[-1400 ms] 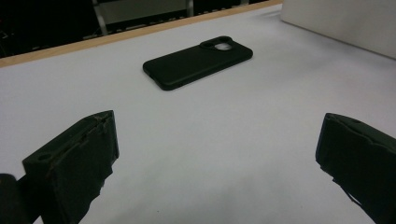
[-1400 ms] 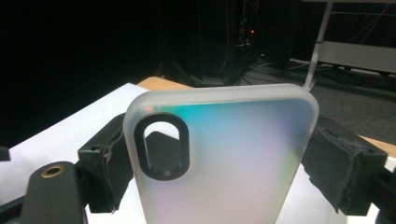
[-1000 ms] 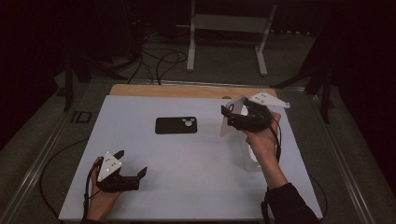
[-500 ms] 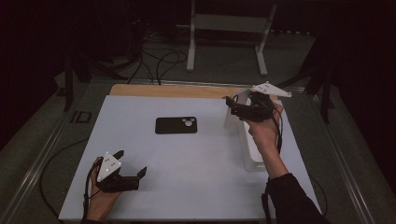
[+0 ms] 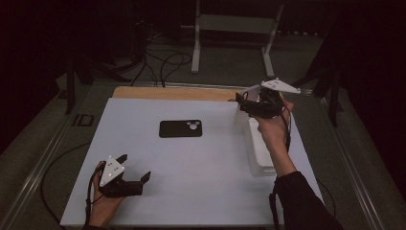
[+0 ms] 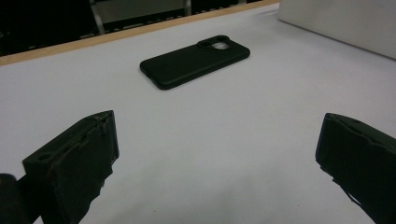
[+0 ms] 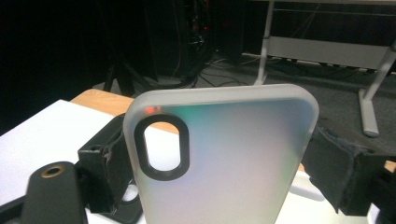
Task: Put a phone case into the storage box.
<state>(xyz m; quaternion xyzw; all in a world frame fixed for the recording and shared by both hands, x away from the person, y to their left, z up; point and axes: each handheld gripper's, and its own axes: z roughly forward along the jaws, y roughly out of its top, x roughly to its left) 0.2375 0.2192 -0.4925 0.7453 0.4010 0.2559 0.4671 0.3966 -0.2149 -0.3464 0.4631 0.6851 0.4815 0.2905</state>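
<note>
Right gripper (image 5: 245,106) clamped on translucent phone case (image 7: 224,163), held upright above far right of white table (image 5: 191,191), over far end of white box (image 5: 261,148). Black phone (image 5: 180,128) lies flat mid-table, well apart from both grippers, nothing between. Left gripper (image 5: 134,167) rests at near left corner, jaws wide apart, empty, facing phone. Cables and metal stand on floor beyond the table.
</note>
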